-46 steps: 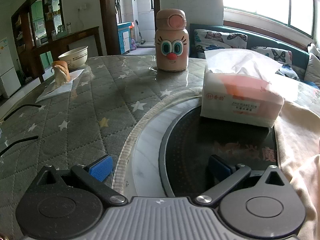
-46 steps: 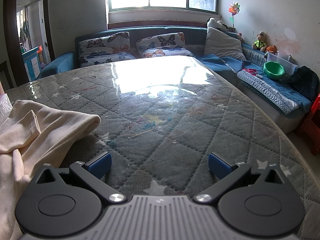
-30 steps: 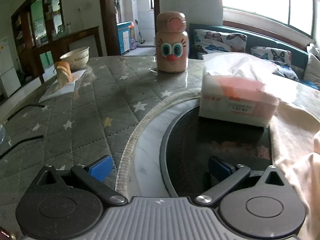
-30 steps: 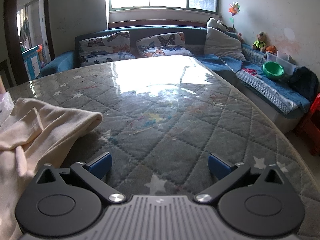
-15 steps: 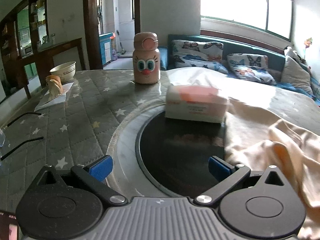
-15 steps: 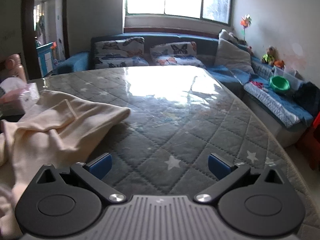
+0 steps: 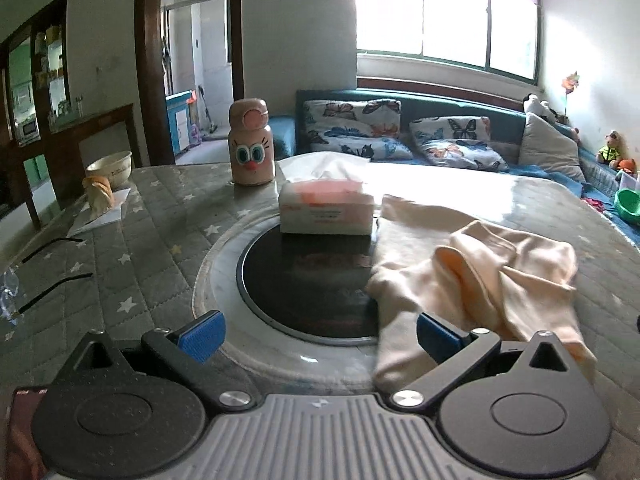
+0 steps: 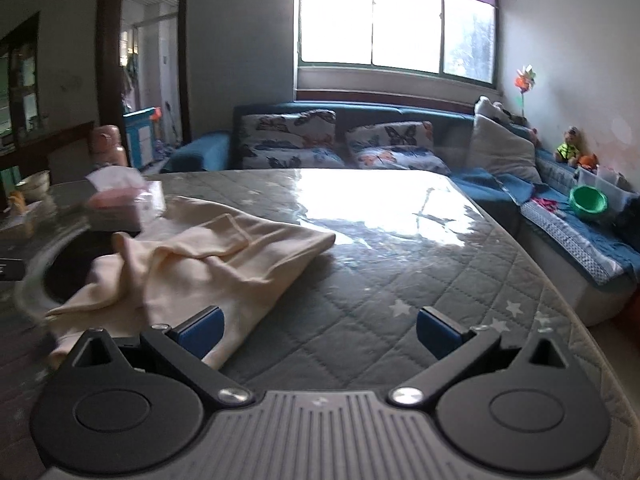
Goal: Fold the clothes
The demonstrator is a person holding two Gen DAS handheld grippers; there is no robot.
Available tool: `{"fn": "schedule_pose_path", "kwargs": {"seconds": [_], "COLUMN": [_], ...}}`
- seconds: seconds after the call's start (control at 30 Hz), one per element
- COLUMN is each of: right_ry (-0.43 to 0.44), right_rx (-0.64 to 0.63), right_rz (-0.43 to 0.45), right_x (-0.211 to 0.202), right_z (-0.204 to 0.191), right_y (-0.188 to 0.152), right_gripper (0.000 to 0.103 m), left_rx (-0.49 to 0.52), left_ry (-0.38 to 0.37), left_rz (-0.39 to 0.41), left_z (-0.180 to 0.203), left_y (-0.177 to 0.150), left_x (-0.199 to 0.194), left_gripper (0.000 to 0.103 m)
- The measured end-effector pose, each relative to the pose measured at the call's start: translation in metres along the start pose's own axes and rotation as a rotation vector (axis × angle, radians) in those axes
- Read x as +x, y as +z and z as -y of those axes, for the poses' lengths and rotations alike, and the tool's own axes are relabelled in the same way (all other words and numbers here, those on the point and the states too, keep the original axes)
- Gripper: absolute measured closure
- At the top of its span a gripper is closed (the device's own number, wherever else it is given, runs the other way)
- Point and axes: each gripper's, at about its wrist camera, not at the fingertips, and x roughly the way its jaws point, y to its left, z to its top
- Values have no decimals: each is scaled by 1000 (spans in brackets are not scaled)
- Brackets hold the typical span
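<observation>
A cream garment (image 7: 476,276) lies crumpled on the grey quilted table, partly over the round black hob; it also shows in the right wrist view (image 8: 208,256). My left gripper (image 7: 318,338) is open and empty, above the near edge of the hob, its right finger over the garment's near hem. My right gripper (image 8: 318,330) is open and empty, above the table at the garment's right side, its left finger over the cloth's near edge.
A tissue pack (image 7: 326,212) sits on the hob's (image 7: 308,284) far edge, a pink owl-face bottle (image 7: 251,148) behind it. A bowl (image 7: 110,168) and bread on paper are at the far left. Black cables (image 7: 52,284) lie left. A sofa (image 8: 400,148) runs behind the table.
Both grippers have pulled back and risen, so more of the table and the whole garment have come into view. Both stay open and empty.
</observation>
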Motion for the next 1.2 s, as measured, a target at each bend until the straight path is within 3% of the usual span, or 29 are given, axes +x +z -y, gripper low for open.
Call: {"fn": "schedule_pose_path", "kwargs": {"seconds": [0.27, 0.43, 0.63, 0.77, 1.2], "right_ry": [52, 82, 129, 154, 186], "right_rx": [-70, -140, -135, -150, -200], "right_rz": [50, 70, 77, 91, -17], "right_x": [-45, -59, -68, -68, -16], "right_z": [-21, -35, -43, -52, -65], "right_y": [-8, -10, -5, -2, 47], "right_gripper": [0, 0, 0, 0, 0], "left_rx": [11, 48, 50, 51, 16], "left_ry": [-31, -32, -40, -43, -15], "left_rz": [11, 28, 38, 32, -31], "left_z": [12, 22, 24, 22, 7], "left_y": [-15, -17, -13, -10, 28], "left_x": [-35, -48, -53, -50, -8], "left_gripper": [0, 0, 0, 0, 0]}}
